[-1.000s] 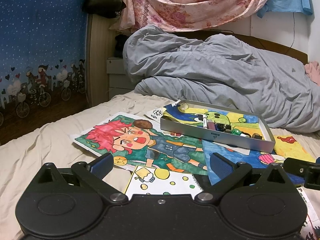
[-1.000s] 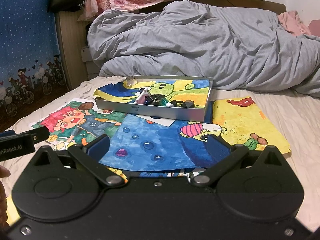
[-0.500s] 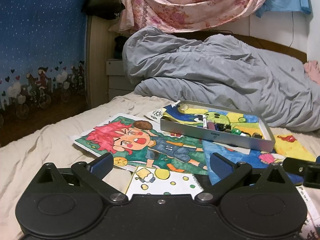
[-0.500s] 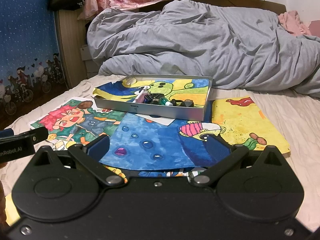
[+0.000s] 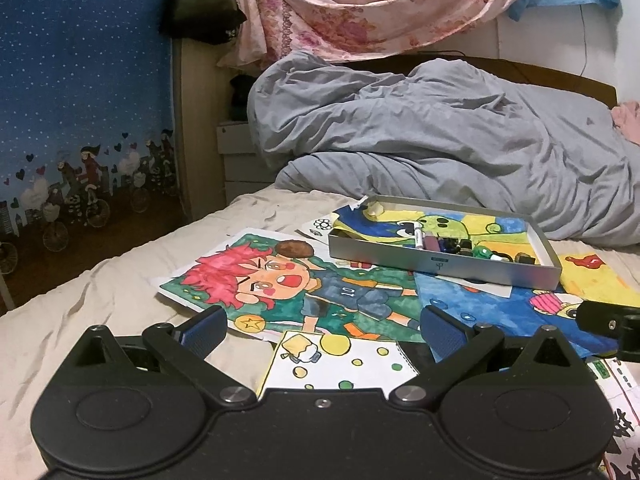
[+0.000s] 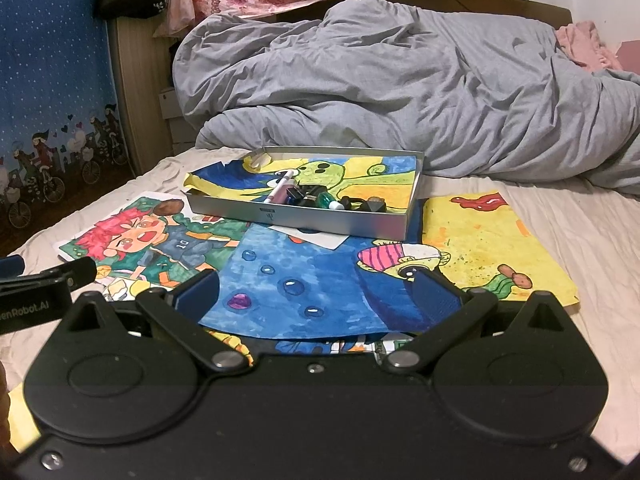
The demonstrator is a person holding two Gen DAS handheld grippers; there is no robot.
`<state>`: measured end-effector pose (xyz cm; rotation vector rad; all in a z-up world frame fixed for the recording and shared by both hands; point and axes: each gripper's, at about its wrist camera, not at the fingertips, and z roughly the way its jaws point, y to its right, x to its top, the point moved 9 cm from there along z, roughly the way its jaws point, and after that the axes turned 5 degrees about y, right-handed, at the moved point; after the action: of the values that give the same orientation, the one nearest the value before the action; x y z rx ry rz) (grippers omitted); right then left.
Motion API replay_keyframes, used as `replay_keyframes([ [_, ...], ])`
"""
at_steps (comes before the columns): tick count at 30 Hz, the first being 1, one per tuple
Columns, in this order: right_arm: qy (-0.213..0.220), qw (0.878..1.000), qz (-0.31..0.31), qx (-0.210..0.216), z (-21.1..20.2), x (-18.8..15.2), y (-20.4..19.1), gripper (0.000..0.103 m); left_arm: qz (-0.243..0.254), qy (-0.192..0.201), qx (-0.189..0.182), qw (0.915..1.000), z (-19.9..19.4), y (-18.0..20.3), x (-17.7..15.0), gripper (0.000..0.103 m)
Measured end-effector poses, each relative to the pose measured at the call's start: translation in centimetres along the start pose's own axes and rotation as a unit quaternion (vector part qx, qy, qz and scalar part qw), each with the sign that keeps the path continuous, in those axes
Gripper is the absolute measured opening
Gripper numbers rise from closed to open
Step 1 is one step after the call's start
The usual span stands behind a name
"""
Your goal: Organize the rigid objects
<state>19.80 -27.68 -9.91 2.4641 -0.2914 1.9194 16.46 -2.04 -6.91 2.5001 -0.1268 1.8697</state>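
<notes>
A silver tin tray (image 5: 440, 261) (image 6: 304, 216) sits on the bed on coloured drawings. It holds a white and pink marker (image 6: 280, 192) and several small dark and green items (image 5: 480, 249) (image 6: 332, 202). My left gripper (image 5: 322, 330) is open and empty, low over a red-haired character drawing (image 5: 288, 284), short of the tray. My right gripper (image 6: 316, 296) is open and empty over a blue drawing (image 6: 304, 284), in front of the tray. Each gripper's edge shows in the other's view.
A rumpled grey duvet (image 5: 440, 140) (image 6: 400, 88) lies right behind the tray. A yellow drawing (image 6: 488, 248) lies to the right. A wooden bedside unit (image 5: 236, 160) and a blue patterned wall (image 5: 80, 100) stand at the left. Beige sheet (image 5: 88, 300) surrounds the papers.
Both grippers have drifted slightly; the tray sits a little lower and closer in the right wrist view. Both stay open and empty.
</notes>
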Motion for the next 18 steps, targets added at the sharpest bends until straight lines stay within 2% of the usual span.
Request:
replay_keyframes([
  [18, -0.006, 1.0, 0.0, 0.0, 0.03, -0.23, 0.09, 0.102, -0.003, -0.003, -0.001, 1.0, 0.0, -0.05, -0.26, 0.102],
])
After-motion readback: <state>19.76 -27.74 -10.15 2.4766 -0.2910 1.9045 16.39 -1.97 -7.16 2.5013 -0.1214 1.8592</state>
